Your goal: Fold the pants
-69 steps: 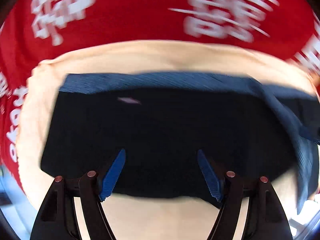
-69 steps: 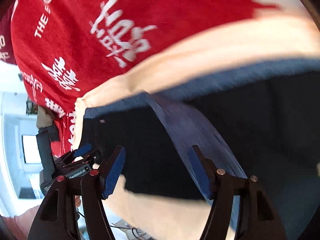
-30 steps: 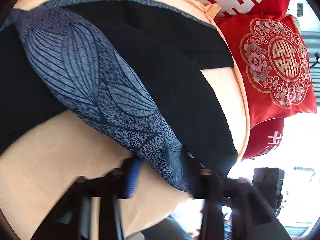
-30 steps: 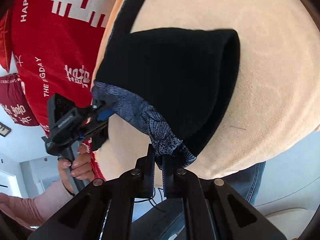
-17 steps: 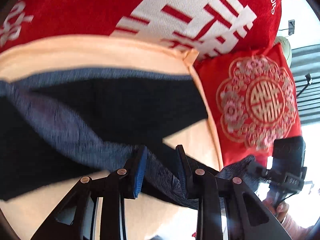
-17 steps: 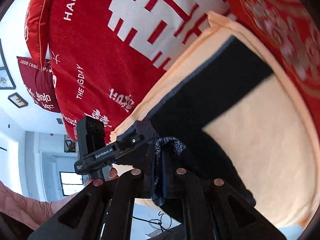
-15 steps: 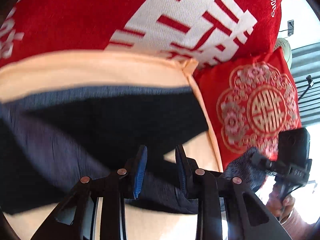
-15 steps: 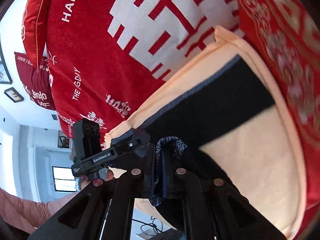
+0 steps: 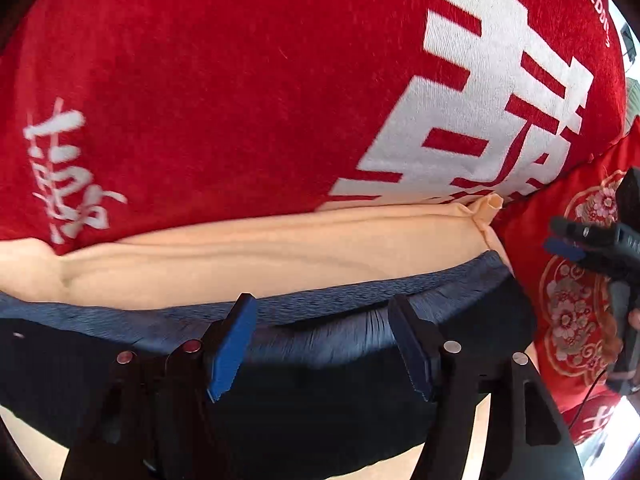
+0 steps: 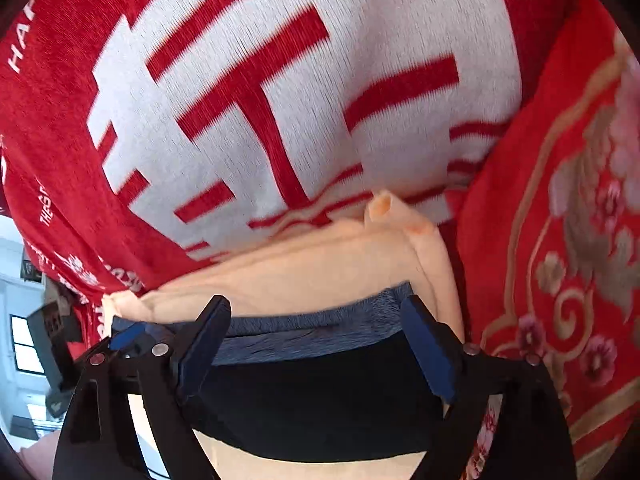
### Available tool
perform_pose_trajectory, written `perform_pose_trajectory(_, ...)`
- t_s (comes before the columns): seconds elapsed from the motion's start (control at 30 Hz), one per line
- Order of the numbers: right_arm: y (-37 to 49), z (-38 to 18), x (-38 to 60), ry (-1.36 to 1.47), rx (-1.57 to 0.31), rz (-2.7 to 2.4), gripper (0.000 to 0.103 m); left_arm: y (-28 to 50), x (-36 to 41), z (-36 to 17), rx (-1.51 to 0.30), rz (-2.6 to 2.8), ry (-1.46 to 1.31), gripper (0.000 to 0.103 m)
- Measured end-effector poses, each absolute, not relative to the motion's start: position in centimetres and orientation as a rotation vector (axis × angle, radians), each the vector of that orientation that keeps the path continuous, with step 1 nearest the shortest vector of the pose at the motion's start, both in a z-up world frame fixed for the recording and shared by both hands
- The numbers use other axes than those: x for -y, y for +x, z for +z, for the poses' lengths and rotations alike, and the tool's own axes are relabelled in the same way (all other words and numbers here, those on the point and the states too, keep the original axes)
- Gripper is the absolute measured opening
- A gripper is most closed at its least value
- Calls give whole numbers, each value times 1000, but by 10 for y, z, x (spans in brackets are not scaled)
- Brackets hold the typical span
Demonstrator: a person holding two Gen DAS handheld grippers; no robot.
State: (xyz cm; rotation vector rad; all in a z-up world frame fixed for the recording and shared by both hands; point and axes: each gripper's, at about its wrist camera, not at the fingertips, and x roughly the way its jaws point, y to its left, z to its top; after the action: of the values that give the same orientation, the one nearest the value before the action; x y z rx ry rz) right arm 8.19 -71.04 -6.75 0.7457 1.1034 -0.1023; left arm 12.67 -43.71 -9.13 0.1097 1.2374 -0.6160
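The black pants [image 9: 312,412] lie folded on a peach cushion [image 9: 280,252], their blue patterned waistband [image 9: 340,296] along the far edge. My left gripper [image 9: 324,344] is open and empty just above the waistband. The pants also show in the right wrist view [image 10: 320,396] with the blue band [image 10: 312,330] at the cushion's far right corner [image 10: 384,264]. My right gripper [image 10: 316,344] is open and empty over that end. The right gripper appears at the right edge of the left wrist view [image 9: 592,248]; the left gripper shows at the left in the right wrist view [image 10: 128,336].
A large red pillow with white characters [image 9: 280,80] stands right behind the cushion, also in the right wrist view [image 10: 280,100]. A red embroidered floral pillow [image 10: 568,220] stands at the right, also in the left wrist view [image 9: 576,300]. A window [image 10: 24,344] shows far left.
Both grippers were shut on the patterned fabric, carried it over to the far edge of the cushion and have let go. Both now stand open over the folded pants.
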Motion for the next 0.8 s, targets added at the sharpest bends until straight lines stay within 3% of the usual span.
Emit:
perform_pose_trajectory(0.17,46,-52,689,807,-1068,-108,87,116,419,-98,-1249,-553,193,69)
perform_pose_trajectory(0.2,35,-60,680,821,-1101,-129,84,113,416,-106,-1270,-547,210,69)
perform_pose_trajectory(0.27,13,-82,665,845,-1182,-198,67,108,414,-125,-1309,-523,240,69)
perform_pose_trajectory(0.4,-25,-139,656,982,-1286,-350,59,101,410,-160,-1371,-476,246,69)
perform_pose_trajectory(0.43,-27,-146,660,1003,-1276,-376,47,101,409,-169,-1384,-461,248,69)
perform_pose_trajectory(0.47,-28,-153,664,1020,-1264,-397,14,102,408,-175,-1395,-444,252,69)
perform_pose_trajectory(0.5,-24,-154,669,1020,-1252,-414,9,103,407,-180,-1405,-433,250,69)
perform_pose_trajectory(0.6,-13,-126,667,872,-1182,-376,8,108,404,-183,-1390,-422,252,69)
perform_pose_trajectory(0.63,-13,-126,666,846,-1206,-382,9,109,405,-185,-1386,-424,264,74)
perform_pose_trajectory(0.67,-15,-137,667,856,-1268,-403,13,111,405,-189,-1381,-407,297,85)
perform_pose_trajectory(0.7,-18,-147,668,876,-1327,-419,20,112,405,-191,-1382,-396,302,88)
perform_pose_trajectory(0.73,-25,-153,671,902,-1365,-449,37,115,403,-191,-1396,-396,290,88)
perform_pose_trajectory(0.8,-29,-130,669,839,-1327,-476,41,120,400,-181,-1409,-391,276,88)
